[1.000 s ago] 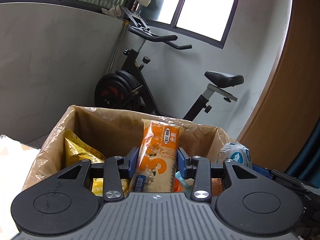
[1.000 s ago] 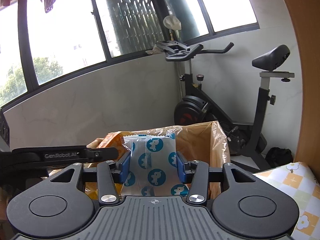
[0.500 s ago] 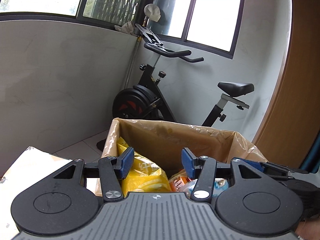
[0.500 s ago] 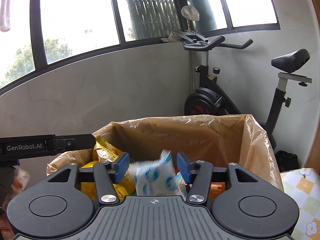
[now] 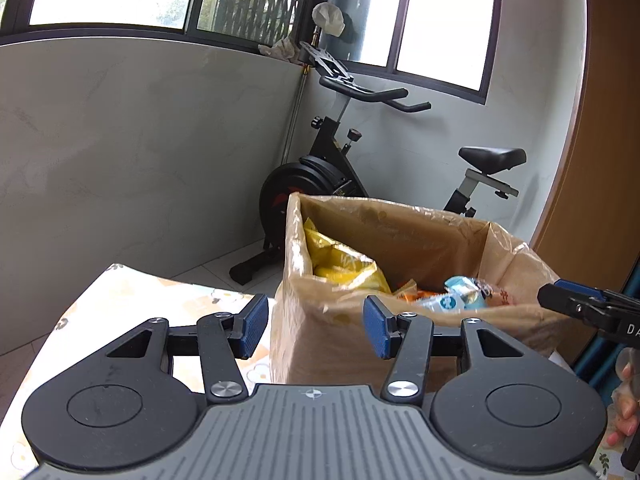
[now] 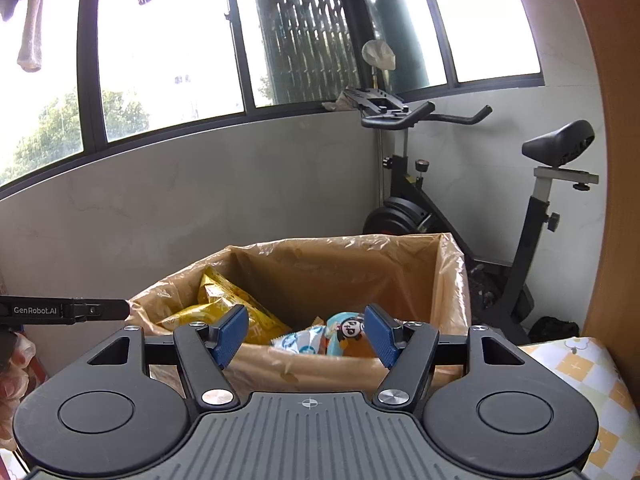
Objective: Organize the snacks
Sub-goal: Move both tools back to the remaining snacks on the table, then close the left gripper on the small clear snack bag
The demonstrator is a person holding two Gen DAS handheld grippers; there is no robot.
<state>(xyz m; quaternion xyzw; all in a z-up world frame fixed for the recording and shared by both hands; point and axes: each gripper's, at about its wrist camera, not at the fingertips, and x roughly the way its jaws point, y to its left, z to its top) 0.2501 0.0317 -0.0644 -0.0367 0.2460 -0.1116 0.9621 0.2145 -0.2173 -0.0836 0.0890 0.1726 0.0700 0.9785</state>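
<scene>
Brown cardboard makes up the box (image 6: 400,376), and a thin clear plastic bag lines it and folds over its rim. Inside lie the snacks: a yellow bag (image 6: 224,312) leans at the left side, a white pack with blue dots (image 6: 298,342) lies in the middle, and a pack with a cartoon face (image 6: 350,330) lies just beside it. In the left wrist view the same yellow bag (image 5: 340,264) and the dotted pack (image 5: 452,300) show over the near wall of the box (image 5: 320,344). The left gripper (image 5: 316,326) has its blue pads apart and nothing sits between them; the near corner of the box is right in front of it. The right gripper (image 6: 308,336) also has its pads apart with nothing held, and it looks over the near rim at the snacks. The box stands on a tabletop (image 5: 160,292) with a yellow and white flower cloth, which also shows at the right edge of the right wrist view (image 6: 576,364). Behind the box stands a black exercise bike (image 6: 448,208) against a grey wall, under big windows. The right gripper's black arm (image 5: 592,308) pokes in at the right of the left view, with fingers (image 5: 624,412) of a hand below it. Socks (image 6: 32,36) hang by the window at the top left.
</scene>
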